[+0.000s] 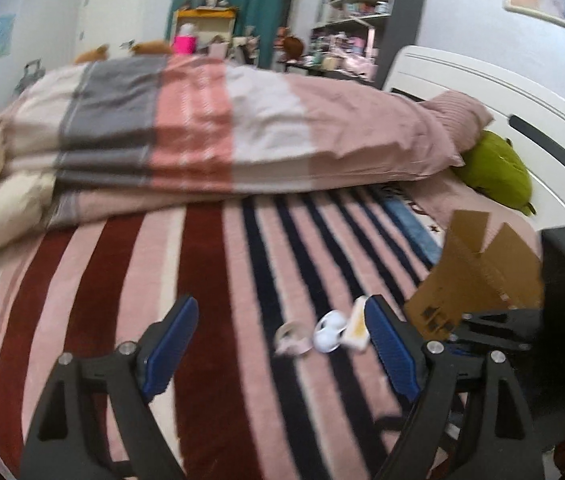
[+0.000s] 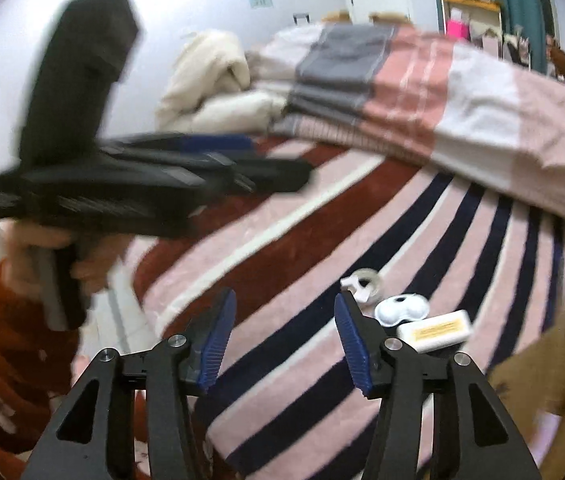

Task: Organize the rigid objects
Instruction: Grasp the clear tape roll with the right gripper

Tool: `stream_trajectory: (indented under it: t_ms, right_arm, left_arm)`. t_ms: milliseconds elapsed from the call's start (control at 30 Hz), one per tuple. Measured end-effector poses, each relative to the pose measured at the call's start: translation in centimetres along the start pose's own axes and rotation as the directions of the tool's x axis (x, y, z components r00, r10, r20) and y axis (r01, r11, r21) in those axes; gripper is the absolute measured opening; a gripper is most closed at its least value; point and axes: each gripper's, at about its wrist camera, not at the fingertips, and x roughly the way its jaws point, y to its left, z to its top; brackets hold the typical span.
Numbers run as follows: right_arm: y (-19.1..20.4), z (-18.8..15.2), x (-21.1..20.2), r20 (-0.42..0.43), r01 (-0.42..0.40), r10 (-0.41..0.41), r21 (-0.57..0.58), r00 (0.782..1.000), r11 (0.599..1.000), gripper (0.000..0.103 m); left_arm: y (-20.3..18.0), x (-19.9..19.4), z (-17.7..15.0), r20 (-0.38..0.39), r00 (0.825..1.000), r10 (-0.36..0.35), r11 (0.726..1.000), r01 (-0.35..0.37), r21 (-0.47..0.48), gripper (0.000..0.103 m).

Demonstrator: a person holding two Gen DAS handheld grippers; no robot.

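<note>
The striped blanket (image 2: 322, 240) at the centre of the frame is a soft, fuzzy cloth. At lower right, the white case (image 2: 434, 330) looks like smooth, slightly glossy plastic. The box (image 1: 478, 276) at right is matt brown cardboard. The gripper pads (image 1: 392, 356) are ribbed blue.

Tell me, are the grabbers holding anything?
No. The left gripper and right gripper are both open, with only the striped blanket between their fingers.

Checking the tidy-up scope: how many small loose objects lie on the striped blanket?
3, clustered together: a tape roll, a white oval case beside it, and a white box with a yellow label nearest the cardboard box. More may be hidden inside that box.
</note>
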Motion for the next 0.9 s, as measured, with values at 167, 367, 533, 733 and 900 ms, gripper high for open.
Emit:
stream_trajectory:
  t_ms: [167, 367, 533, 733, 900]
  right_arm:
    - [-2.6, -0.9, 6.1, -0.056, 0.114, -0.113, 0.019, 0.992, 0.993, 0.048]
    - [-5.4, -0.5, 10.1, -0.09, 0.194, -0.191, 0.027, 0.977, 0.981, 0.048]
    - [-5.6, -0.6, 10.7, -0.108, 0.154, -0.153, -0.006, 0.982, 0.988, 0.043]
    - [-5.0, -0.8, 10.7, -0.114, 0.125, -0.133, -0.073, 0.985, 0.989, 0.034]
    - [-5.2, -0.4, 11.7, -0.135, 0.123, -0.13, -0.064, 0.982, 0.99, 0.036]
  left_arm:
    - [2.9, 0.5, -2.3, -0.027, 1.0, -0.008, 0.998, 0.007, -0.057, 0.083]
    - [4.0, 0.8, -3.5, -0.042, 0.999, -0.011, 0.996, 0.007, -0.084, 0.083]
    - [4.0, 1.2, -3.5, -0.052, 0.999, -0.008, 0.996, 0.004, -0.085, 0.083]
    - [3.4, 1.4, -3.3, -0.06, 0.998, -0.013, 0.997, 0.009, -0.079, 0.083]
    - [3.2, 1.4, -3.2, -0.068, 0.998, -0.004, 0.997, -0.001, -0.077, 0.083]
